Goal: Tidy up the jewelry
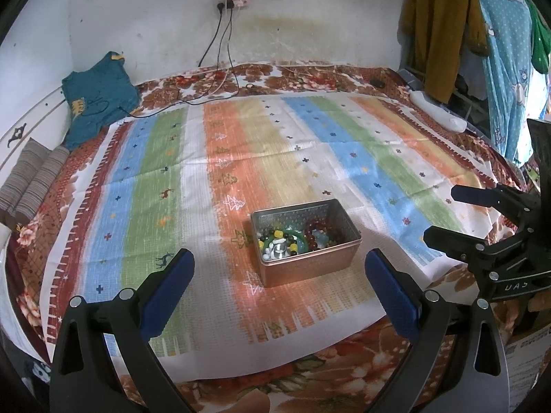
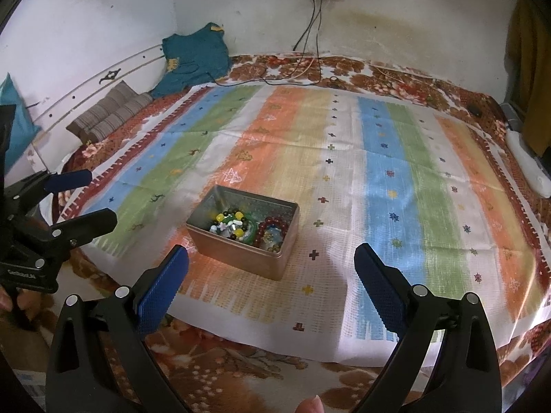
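I am holding both tongs above the near edge of the bed, and both are standing spread wide with nothing between their blue pads. The left tongs [image 1: 279,268] are pointing almost straight at the metal tin [image 1: 306,244], which is sitting on the orange stripe of the striped cloth [image 1: 158,172] covering the bed. The right tongs [image 2: 272,265] are looking at the same tin [image 2: 242,232] from its right, so it is lying slightly left of their centre line.

The tin is open-topped, and all the jewelry I am seeing is lying inside it. A dark red bead bracelet [image 1: 315,234] is resting toward its right side, and a strand of yellow, black and white beads [image 1: 279,241] is piled at its left, with a green bangle [image 1: 298,235] between them. In the right wrist view the red bracelet [image 2: 273,229] is again lying on the right and the mixed beads [image 2: 230,223] on the left.

Each tool is showing in the other's view: the right tongs [image 1: 444,213] at the far right, the left tongs [image 2: 100,196] at the far left, both well apart from the tin. A teal garment [image 1: 98,96] is lying by the wall.
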